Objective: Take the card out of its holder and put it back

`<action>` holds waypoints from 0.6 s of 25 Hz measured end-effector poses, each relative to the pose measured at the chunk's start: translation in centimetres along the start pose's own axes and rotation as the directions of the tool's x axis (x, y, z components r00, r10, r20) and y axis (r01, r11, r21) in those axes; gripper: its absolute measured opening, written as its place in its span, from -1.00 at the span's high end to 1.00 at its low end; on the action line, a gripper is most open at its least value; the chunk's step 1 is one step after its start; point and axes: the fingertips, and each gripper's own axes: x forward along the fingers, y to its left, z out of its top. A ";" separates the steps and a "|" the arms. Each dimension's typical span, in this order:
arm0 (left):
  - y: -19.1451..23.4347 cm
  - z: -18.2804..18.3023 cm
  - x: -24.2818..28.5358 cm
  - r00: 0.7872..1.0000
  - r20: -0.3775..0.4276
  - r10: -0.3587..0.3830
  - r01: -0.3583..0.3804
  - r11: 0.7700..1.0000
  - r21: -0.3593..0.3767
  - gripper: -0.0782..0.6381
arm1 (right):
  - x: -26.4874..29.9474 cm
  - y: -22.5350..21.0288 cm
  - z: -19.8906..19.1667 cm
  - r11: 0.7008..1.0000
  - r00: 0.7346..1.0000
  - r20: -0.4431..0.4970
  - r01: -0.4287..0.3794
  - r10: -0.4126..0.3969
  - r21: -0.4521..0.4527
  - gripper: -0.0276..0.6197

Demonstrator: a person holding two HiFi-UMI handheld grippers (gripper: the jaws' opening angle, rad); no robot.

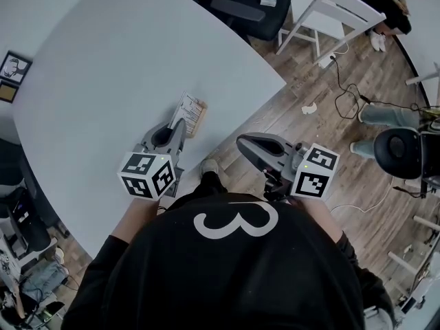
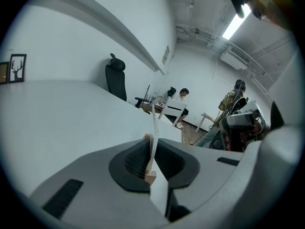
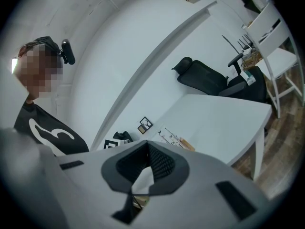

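Note:
A white printed card (image 1: 186,107) stands in a light wooden holder (image 1: 199,120) near the front edge of the white table (image 1: 103,67). My left gripper (image 1: 180,126) reaches it from the near side. In the left gripper view the card (image 2: 153,128) runs edge-on between the two dark pads (image 2: 136,161), which press on it, with the holder (image 2: 150,177) below. My right gripper (image 1: 242,142) hangs off the table edge over the wood floor, shut with nothing in it. From the right gripper view the card (image 3: 170,136) and holder (image 3: 187,145) are some way off.
A small framed picture (image 1: 14,66) lies at the table's left edge. Beyond the table stand a black office chair (image 1: 249,7) and a white chair (image 1: 331,12). Cables (image 1: 350,96) trail on the floor, where another person's legs (image 1: 385,115) show.

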 end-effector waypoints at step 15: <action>0.2 0.3 -0.1 0.999 0.009 0.038 -0.038 0.999 0.020 0.71 | -1.5 -0.1 -1.4 0.999 1.000 0.001 0.025 -0.025 0.037 0.89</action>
